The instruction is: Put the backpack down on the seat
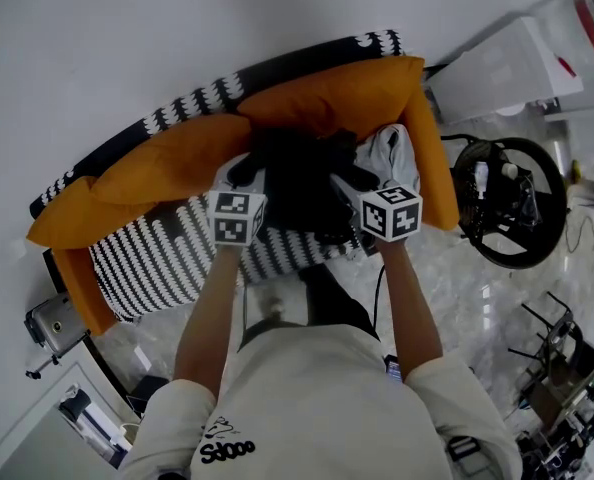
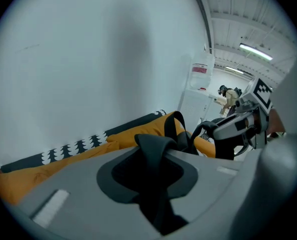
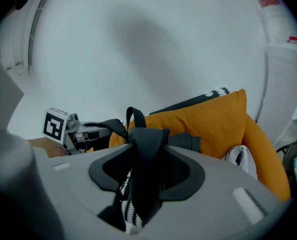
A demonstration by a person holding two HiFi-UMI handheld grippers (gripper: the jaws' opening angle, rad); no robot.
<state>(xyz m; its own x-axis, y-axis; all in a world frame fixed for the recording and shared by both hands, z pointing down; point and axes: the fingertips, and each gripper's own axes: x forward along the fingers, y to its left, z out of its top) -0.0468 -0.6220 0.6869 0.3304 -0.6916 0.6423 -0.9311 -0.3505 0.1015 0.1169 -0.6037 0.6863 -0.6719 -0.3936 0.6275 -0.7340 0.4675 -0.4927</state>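
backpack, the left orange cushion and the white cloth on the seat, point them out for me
backpack (image 1: 297, 183), head view, middle of its black body
left orange cushion (image 1: 172, 163), head view, middle of its upper face
white cloth (image 1: 392, 153), head view, its crumpled middle

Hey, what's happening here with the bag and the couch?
A person stands at a sofa, a gripper in each hand. The black backpack already rests on the patterned seat. The left gripper has its fingers close on one strap. The right gripper has its fingers apart around a second strap, not pressing it. Letting go looks near.
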